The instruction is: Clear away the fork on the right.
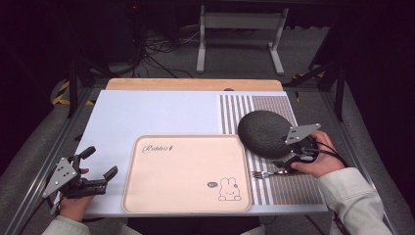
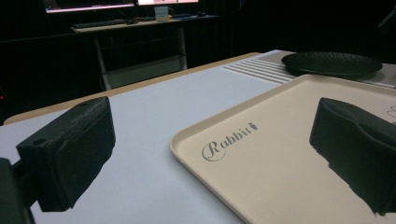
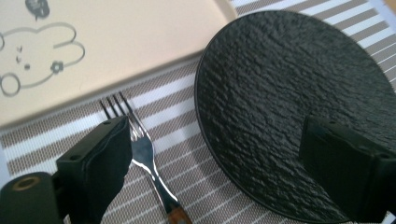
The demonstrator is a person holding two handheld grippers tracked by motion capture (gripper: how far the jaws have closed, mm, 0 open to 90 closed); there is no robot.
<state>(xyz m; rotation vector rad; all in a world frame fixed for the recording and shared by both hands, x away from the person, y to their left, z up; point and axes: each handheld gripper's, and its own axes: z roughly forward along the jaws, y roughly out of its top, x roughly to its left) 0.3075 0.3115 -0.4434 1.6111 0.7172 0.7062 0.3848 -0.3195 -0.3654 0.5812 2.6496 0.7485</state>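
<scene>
A silver fork [image 1: 264, 174] lies on the striped placemat [image 1: 303, 188], tines toward the beige rabbit tray [image 1: 186, 171]. A round black textured plate [image 1: 264, 132] rests on the mat behind it. My right gripper [image 1: 288, 156] hovers open low over the plate's near rim. In the right gripper view, the right gripper [image 3: 219, 135] has the fork [image 3: 142, 149] just inside one jaw and the plate [image 3: 280, 93] spanning the gap to the other. My left gripper [image 1: 102, 160] stands open on the white board left of the tray. In its own view the left gripper [image 2: 215, 126] holds nothing.
The tray [image 2: 280, 154] bears the word "Rabbit" and holds nothing. The white board [image 1: 156, 112] lies on a wooden table [image 1: 195, 84]. A metal desk frame [image 1: 240, 29] and cables stand on the floor beyond. Dark floor drops off on both sides.
</scene>
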